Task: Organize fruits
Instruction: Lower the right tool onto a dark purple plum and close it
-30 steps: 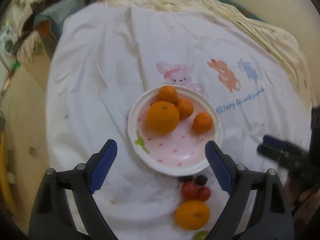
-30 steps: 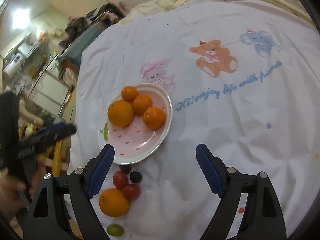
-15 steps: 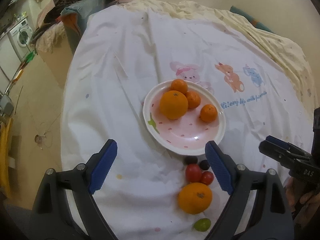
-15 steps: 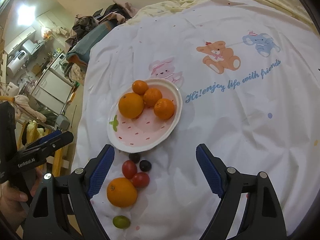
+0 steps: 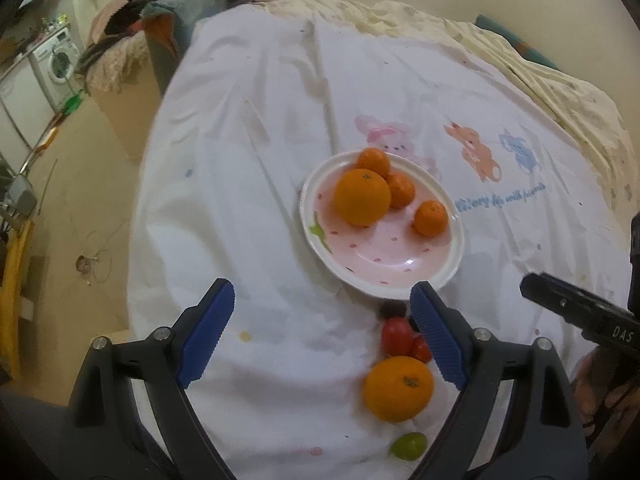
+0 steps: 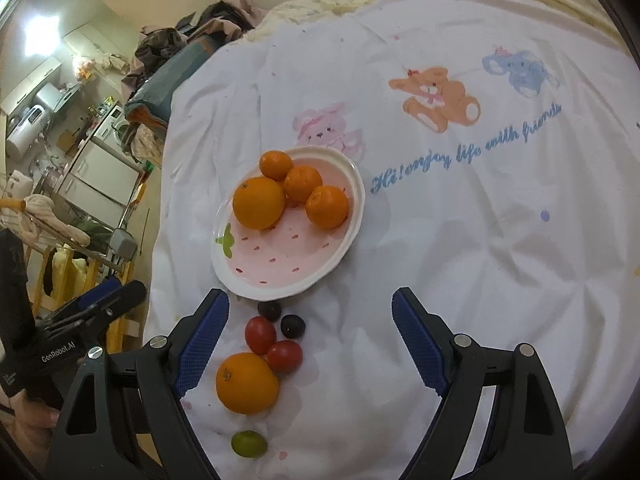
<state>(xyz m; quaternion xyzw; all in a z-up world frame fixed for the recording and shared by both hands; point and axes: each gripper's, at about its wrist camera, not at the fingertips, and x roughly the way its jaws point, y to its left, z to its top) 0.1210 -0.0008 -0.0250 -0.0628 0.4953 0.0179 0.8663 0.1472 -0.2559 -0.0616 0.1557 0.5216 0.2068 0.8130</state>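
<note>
A pink strawberry-print plate point(image 5: 400, 256) point(image 6: 280, 264) on the white cloth holds one large orange point(image 5: 362, 197) point(image 6: 259, 208) and three small mandarins point(image 5: 430, 218) point(image 6: 327, 206). In front of the plate lie a loose orange point(image 5: 398, 389) point(image 6: 247, 383), two red cherry tomatoes point(image 5: 396, 336) point(image 6: 260, 335), two dark grapes point(image 6: 293, 326) and a green grape point(image 5: 408, 445) point(image 6: 249, 443). My left gripper point(image 5: 320, 336) is open and empty, above the cloth left of the loose fruit. My right gripper point(image 6: 310, 344) is open and empty, over the tomatoes.
The white cartoon-print tablecloth point(image 6: 460, 200) covers a round table; its left edge drops to the floor point(image 5: 80, 200). A cream bedspread point(image 5: 520, 64) lies behind. Clothes and appliances point(image 6: 100, 128) stand at the far left.
Both grippers have pulled back and up from the plate, so the loose fruit in front of it shows more fully. The fruit has not moved.
</note>
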